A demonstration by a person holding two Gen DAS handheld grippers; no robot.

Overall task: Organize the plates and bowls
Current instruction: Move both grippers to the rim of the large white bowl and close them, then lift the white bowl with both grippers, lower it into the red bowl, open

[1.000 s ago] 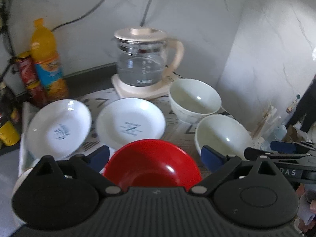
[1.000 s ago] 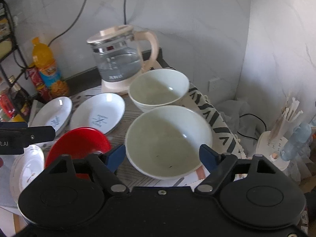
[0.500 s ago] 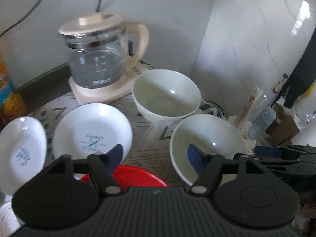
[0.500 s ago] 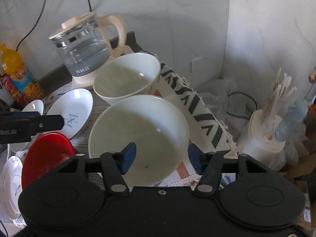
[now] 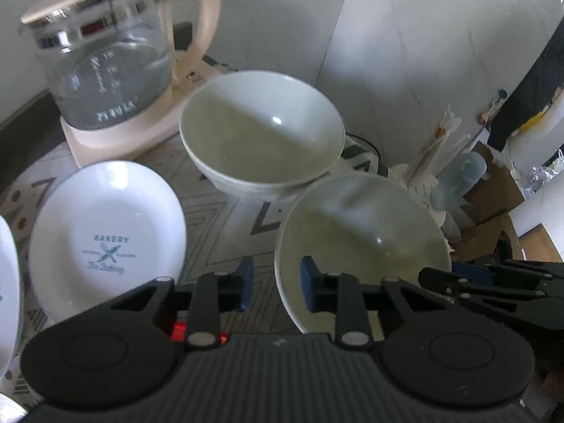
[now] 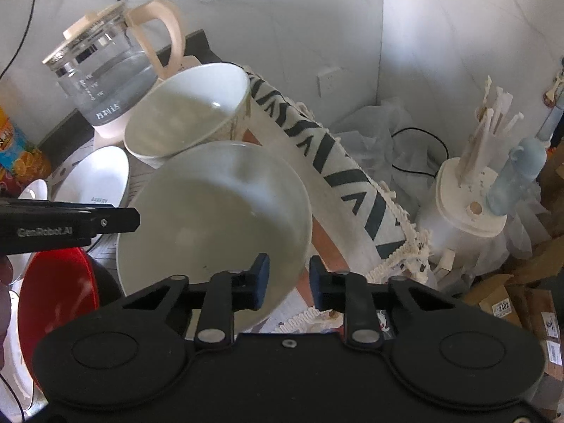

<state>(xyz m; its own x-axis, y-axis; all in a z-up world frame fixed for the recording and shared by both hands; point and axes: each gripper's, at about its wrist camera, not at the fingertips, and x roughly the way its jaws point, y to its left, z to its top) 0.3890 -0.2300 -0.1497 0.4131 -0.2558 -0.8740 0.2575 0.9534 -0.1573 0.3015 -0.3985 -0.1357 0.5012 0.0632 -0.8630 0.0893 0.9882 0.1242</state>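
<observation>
Left gripper (image 5: 274, 283): jaws have just been closing and now straddle the left rim of the near bowl (image 5: 363, 232), one blue pad inside, one outside. A narrow gap seems to remain; whether the pads actually press the rim is hard to tell through the blur.

Right gripper (image 6: 288, 280): jaws likewise just closing, astride the same bowl's right rim, pads close to it but seemingly not yet clamped.

The near bowl sits on a patterned cloth (image 6: 338, 172). Just behind it, touching or nearly so, a second pale bowl (image 5: 262, 130). To the left, a white plate (image 5: 105, 236) printed "BAKERY". A red bowl (image 6: 56, 292) lies at the near left. A glass kettle (image 5: 105, 60) stands at the back against the wall.
</observation>
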